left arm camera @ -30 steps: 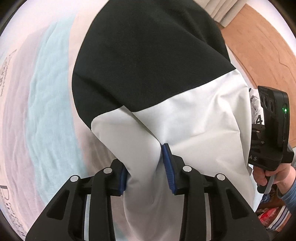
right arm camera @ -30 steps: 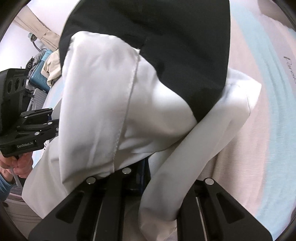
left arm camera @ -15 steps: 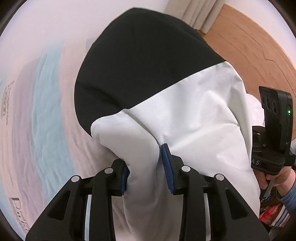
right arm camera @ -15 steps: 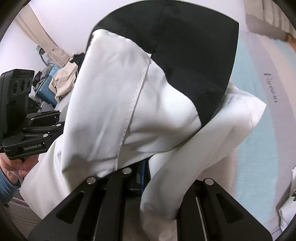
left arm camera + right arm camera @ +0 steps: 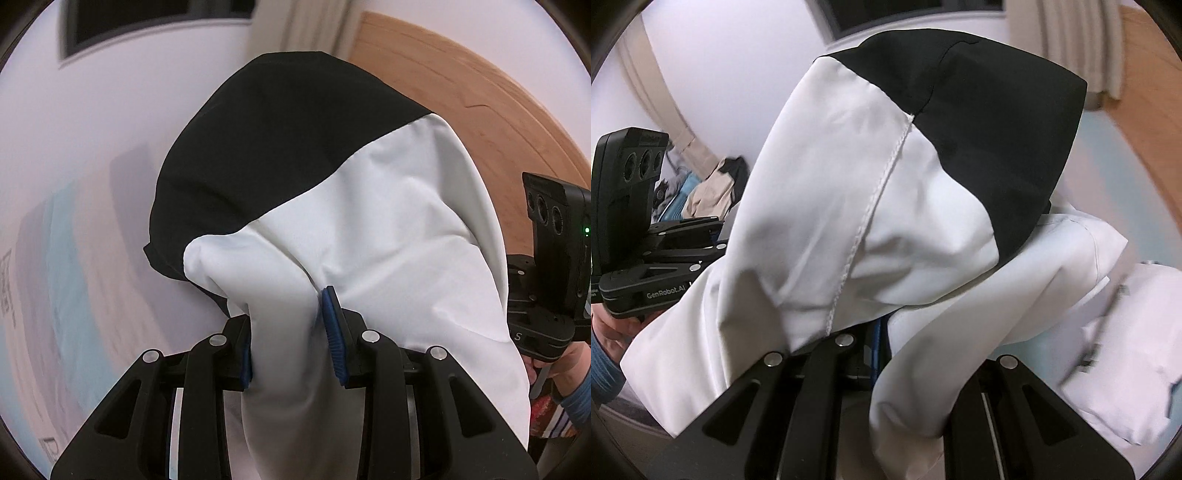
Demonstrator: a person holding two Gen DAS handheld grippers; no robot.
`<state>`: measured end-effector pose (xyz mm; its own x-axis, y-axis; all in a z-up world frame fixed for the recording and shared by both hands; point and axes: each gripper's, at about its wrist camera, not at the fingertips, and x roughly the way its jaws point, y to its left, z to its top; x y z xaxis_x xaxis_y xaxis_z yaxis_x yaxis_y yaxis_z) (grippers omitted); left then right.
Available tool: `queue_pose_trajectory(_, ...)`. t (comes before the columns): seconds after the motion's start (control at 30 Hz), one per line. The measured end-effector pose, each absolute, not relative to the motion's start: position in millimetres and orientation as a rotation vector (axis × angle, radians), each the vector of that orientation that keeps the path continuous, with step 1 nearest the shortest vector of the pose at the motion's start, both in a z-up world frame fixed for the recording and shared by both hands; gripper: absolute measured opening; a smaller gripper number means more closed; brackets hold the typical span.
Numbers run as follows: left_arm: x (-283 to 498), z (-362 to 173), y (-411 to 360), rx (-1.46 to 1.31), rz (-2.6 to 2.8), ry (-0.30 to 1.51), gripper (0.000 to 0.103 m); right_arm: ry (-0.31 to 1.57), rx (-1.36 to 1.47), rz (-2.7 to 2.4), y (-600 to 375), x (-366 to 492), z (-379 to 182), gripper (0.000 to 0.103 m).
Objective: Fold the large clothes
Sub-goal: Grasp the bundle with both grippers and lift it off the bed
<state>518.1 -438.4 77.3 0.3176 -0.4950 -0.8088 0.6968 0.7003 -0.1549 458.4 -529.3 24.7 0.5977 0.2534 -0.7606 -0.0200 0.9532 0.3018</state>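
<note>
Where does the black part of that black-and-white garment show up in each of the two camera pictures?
Left wrist view: the black part fills the upper centre, above the white cloth that the left gripper clamps.
Right wrist view: it sits upper right, above the white cloth.
Shared landmark: the wooden headboard, at the right edge in both.

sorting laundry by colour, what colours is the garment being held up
The garment is white with a black panel, clearest in the left wrist view.
</note>
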Motion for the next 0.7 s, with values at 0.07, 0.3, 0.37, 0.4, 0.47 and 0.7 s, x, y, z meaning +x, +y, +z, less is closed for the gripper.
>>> queue_pose_trajectory(0.07,507,90,-459,0.259,-0.821,0.948,0.031,0.901,0.272,0.126,-550,441,41,0.009)
queue_pose_trajectory(0.3,461,130,-556,0.327,-0.94,0.889,0.031,0.849,0.294,-0.006,-630,379,89,0.009)
queue_pose_trajectory(0.37,451,131,-581,0.343,-0.967,0.875,0.031,0.838,0.297,-0.049,-658,358,99,0.009)
queue_pose_trajectory(0.4,441,135,-600,0.355,-0.989,0.864,0.031,0.836,0.3,-0.063,-668,352,102,0.009)
queue_pose_trajectory(0.47,432,137,-630,0.356,-1.022,0.857,0.031,0.832,0.293,-0.104,-699,332,109,0.009)
queue_pose_trajectory(0.7,421,108,-737,0.375,-1.13,0.843,0.031,0.842,0.305,-0.225,-790,285,102,0.009)
